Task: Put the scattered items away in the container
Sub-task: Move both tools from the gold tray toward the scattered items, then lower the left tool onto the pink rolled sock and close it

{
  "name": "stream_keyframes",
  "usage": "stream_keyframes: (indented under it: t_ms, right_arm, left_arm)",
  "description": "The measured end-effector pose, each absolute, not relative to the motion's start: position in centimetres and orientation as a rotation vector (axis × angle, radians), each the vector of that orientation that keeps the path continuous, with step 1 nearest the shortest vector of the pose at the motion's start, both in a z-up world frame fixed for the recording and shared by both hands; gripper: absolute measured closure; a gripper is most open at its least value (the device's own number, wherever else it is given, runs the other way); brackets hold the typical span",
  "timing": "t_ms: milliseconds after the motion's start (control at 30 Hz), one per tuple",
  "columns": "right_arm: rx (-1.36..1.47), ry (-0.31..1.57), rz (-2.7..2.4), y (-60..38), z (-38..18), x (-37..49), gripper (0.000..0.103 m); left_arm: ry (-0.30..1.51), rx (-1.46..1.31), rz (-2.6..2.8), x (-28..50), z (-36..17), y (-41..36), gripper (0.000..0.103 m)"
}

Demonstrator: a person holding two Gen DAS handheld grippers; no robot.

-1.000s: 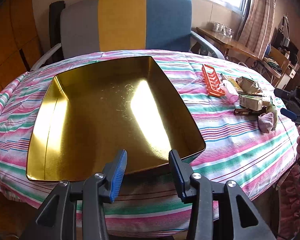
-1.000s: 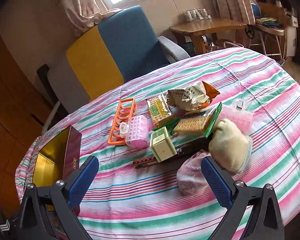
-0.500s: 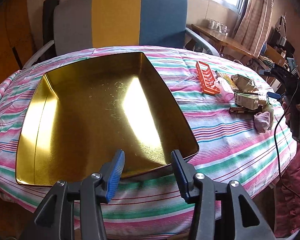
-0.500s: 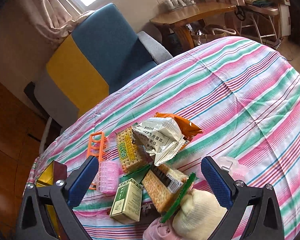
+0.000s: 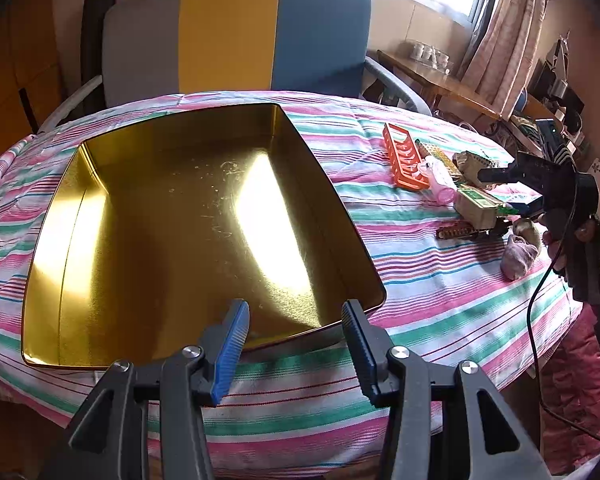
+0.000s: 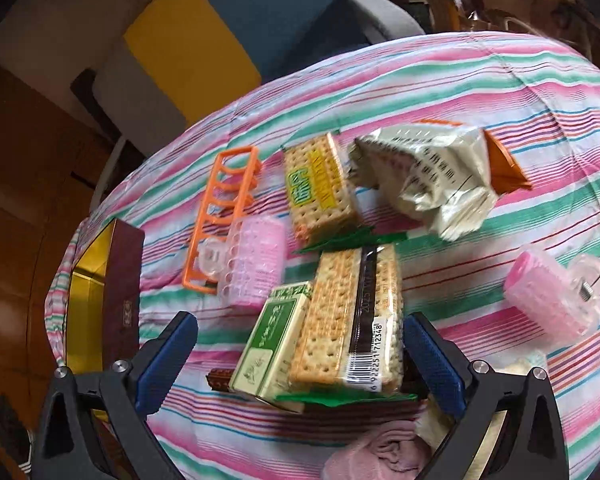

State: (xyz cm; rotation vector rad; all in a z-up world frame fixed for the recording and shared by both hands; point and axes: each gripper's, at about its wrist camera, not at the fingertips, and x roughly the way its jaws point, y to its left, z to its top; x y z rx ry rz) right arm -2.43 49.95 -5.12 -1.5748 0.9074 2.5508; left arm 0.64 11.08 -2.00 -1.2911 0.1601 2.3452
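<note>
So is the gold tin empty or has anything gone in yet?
Empty. The gold tin shows only its bare shiny floor in the left wrist view; the snacks, such as the cracker pack, lie on the striped tablecloth.

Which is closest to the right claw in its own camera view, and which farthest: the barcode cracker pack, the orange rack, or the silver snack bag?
1. Barcode cracker pack: between the open pads of the right claw, nearest.
2. Orange rack: farther up on the left.
3. Silver snack bag: upper right, about as far as the rack; too close to call.
</note>
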Motion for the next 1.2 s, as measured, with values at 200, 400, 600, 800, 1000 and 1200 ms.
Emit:
stream_keyframes:
  t_ms: [200,400,600,800,1000,1200]
  right_arm:
    - [-1.689,0.798,2.648,45.2,-5.1,-1.9,0.000]
    - [-1.766,0.849,2.722,41.1,-5.2,-0.8,0.000]
    - [-1.554,0.849,2.756,41.4,-2.9,2.7,0.000]
    - [-1.246,1.017,2.644,47.5,-0.9,8.9,0.000]
    - [-1.216,1.236,2.567,49.5,-3.5,10.9,0.000]
    - [-1.243,1.540,2.676,46.9,-5.3,10.2,0.000]
  left_arm:
    - [0.139,-1.263,2.320,1.1,-1.5,11.0,0.054]
    - [0.107,-1.234,2.253,1.9,-1.0,11.7,0.051]
    - [0.130,-1.212,2.220,2.6,-0.6,12.7,0.048]
    - [0.140,-1.213,2.173,2.5,-0.9,14.4,0.048]
    - [0.174,-1.198,2.105,3.0,-0.9,17.4,0.048]
    - [0.249,-1.194,2.054,4.0,-1.3,19.6,0.048]
